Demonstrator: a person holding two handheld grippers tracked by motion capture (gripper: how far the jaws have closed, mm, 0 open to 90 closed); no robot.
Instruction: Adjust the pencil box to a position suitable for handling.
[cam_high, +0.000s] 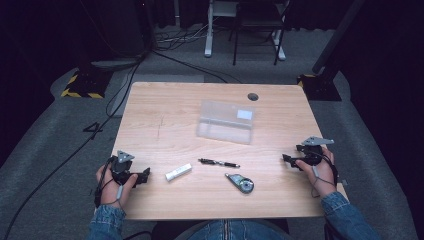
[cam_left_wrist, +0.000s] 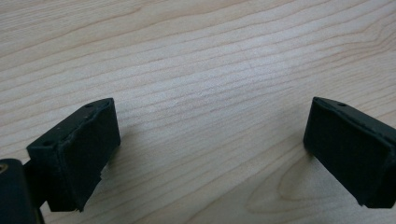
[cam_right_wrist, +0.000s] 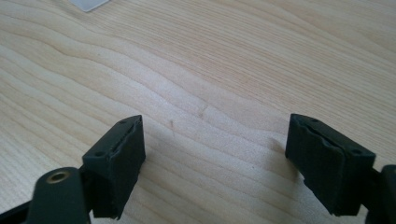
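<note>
The left tool (cam_high: 142, 176) rests on the bench (cam_high: 165, 120) with its jaws standing wide apart and nothing between them; the left gripper view shows bare wood grain past its black pads (cam_left_wrist: 86, 154). The right tool (cam_high: 289, 160) sits at the opposite edge, jaws likewise spread and empty, its pads (cam_right_wrist: 119, 163) over bare wood. Taking the clear plastic box (cam_high: 226, 121) as the landmark: it lies near the middle of the bench, well apart from both tools. Just in front of the box, toward the person, lies a black pen (cam_high: 219, 163); to the left of the pen, nearest the left tool, lies a small white stick-shaped item (cam_high: 178, 172), and in front of the pen and a little right lies a grey teardrop-shaped item with a round disc (cam_high: 240, 182). All of these look light and rigid. The white item is probably smooth plastic and could slip or skate on the wood, so it is best pinched across its narrow width at mid-length. The pen is thin and may roll; a hold across the barrel near its middle seems safest. The box looks thin-walled and springy, so a hold on a rim or edge, with gentle pressure, would suit it better than a squeeze across its broad face.
</note>
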